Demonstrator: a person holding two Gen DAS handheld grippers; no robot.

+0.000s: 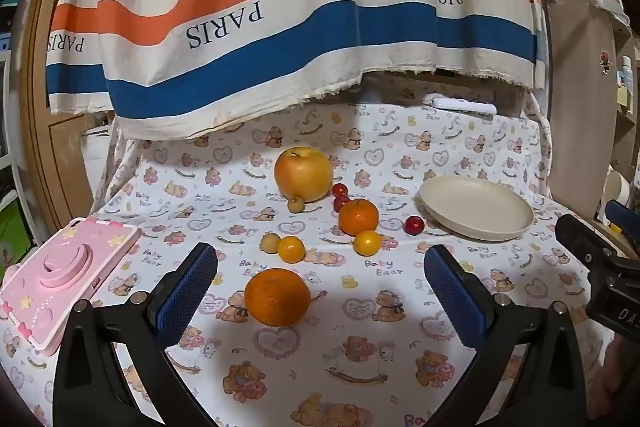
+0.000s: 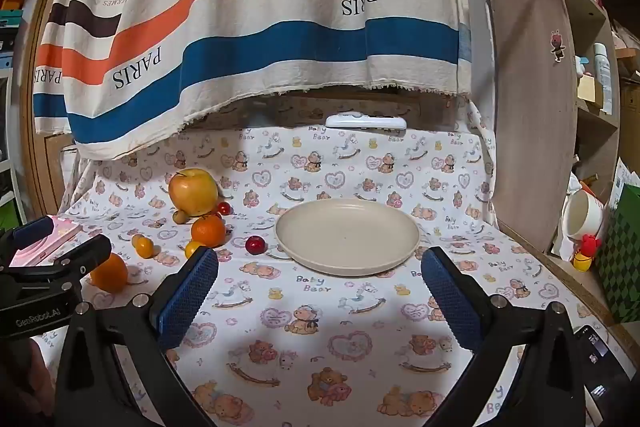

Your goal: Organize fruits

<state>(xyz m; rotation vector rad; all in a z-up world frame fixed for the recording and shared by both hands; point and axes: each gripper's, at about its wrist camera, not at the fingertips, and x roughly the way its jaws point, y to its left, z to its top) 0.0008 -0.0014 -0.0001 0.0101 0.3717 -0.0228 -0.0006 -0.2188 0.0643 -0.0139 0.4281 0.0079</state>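
Note:
Fruits lie on the bear-print cloth: a large yellow apple [image 1: 303, 173], a near orange [image 1: 277, 297], a second orange [image 1: 358, 217], small yellow fruits [image 1: 291, 249] and red cherry-like fruits [image 1: 414, 225]. A beige plate [image 1: 476, 207] sits empty to their right; it also shows in the right wrist view [image 2: 347, 235]. My left gripper [image 1: 320, 267] is open and empty, just above the near orange. My right gripper [image 2: 320, 271] is open and empty, in front of the plate. The apple [image 2: 193, 191] and a red fruit [image 2: 255, 245] lie left of the plate.
A pink toy camera [image 1: 60, 275] lies at the left table edge. A striped cloth [image 1: 260, 19] hangs behind. A white remote [image 2: 366, 123] lies at the back. A wooden board [image 2: 532, 107], a white cup [image 2: 584, 215] and a phone [image 2: 596, 347] are at right.

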